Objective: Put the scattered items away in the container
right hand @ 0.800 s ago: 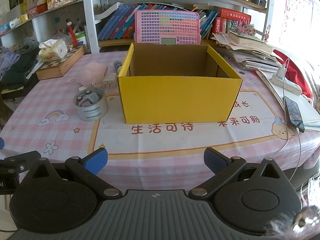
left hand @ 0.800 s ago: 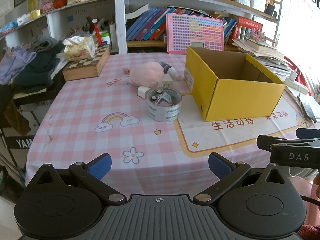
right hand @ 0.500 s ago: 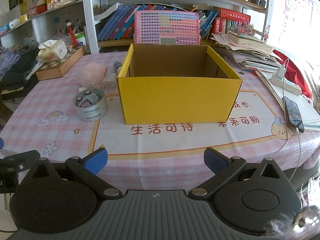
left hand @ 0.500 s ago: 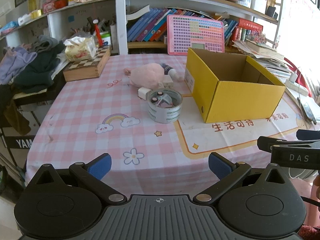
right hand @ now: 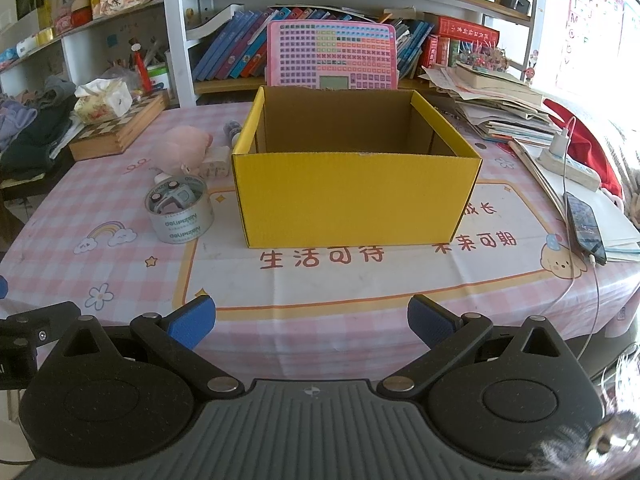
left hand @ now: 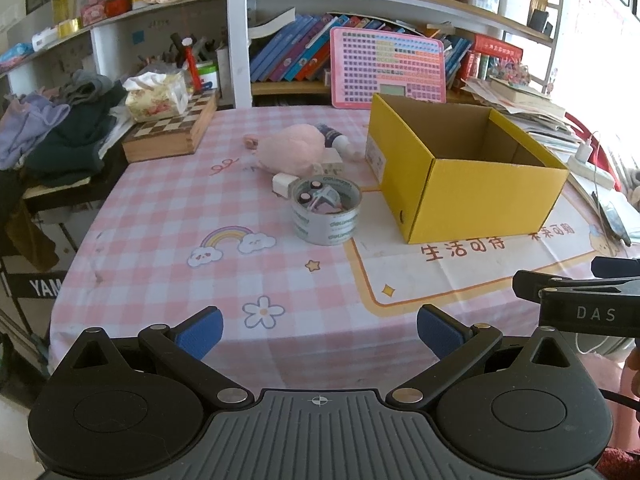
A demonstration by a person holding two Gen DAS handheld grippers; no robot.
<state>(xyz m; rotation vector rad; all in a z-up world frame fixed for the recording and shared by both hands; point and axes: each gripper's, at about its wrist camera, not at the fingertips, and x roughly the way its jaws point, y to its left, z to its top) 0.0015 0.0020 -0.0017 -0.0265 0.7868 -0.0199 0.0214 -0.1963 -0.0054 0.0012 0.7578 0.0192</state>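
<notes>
Open-topped yellow corrugated cardboard box (right hand: 356, 196), brown inside, stands on the pink-checked bench (left hand: 168, 248). In the left wrist view it sits at two o'clock. At its nine o'clock in the right wrist view stands a grey roll of packing tape (right hand: 180, 214) with small items inside its core; beyond, at eleven o'clock, lie a pink plush toy (left hand: 290, 150) and a small white plug (left hand: 283, 184). Left gripper (left hand: 318, 332) and right gripper (right hand: 310, 322) hover at the near edge, jaws wide apart, holding nothing.
</notes>
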